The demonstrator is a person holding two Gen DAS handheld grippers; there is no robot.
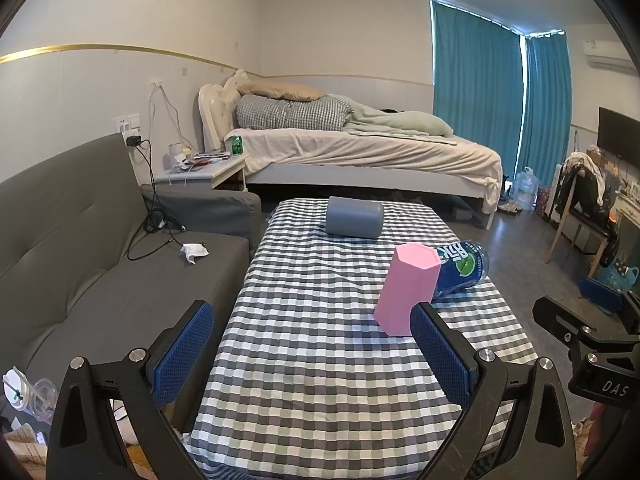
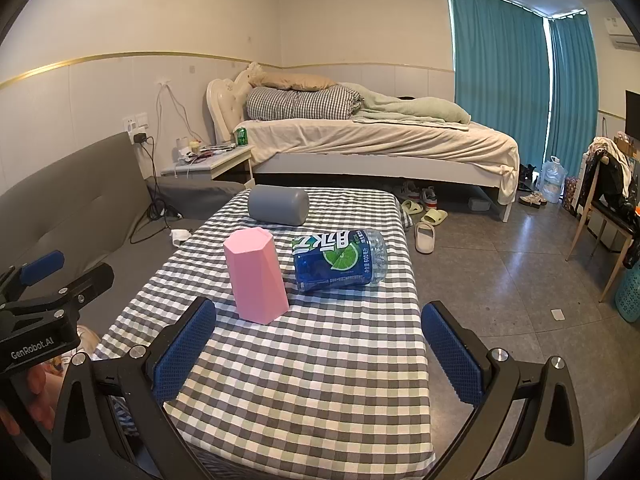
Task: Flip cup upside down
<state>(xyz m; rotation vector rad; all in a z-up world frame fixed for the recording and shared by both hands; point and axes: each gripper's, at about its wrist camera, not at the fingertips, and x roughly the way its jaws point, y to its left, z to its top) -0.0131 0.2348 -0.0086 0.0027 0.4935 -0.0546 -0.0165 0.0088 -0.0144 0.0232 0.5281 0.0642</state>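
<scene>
A pink hexagonal cup [image 1: 404,288] stands on the checked table [image 1: 320,360], its flat closed end up; it also shows in the right wrist view [image 2: 256,276]. A grey cup [image 1: 354,217] lies on its side at the table's far end, also in the right wrist view [image 2: 278,205]. My left gripper [image 1: 312,356] is open and empty, its right finger just in front of the pink cup. My right gripper [image 2: 320,354] is open and empty, near the table's front, the pink cup ahead and left of it.
A blue-labelled plastic bottle [image 2: 340,260] lies on its side right of the pink cup. A grey sofa [image 1: 100,272] runs along the table's left. A bed [image 1: 360,148] stands behind. Slippers [image 2: 426,236] lie on the floor to the right.
</scene>
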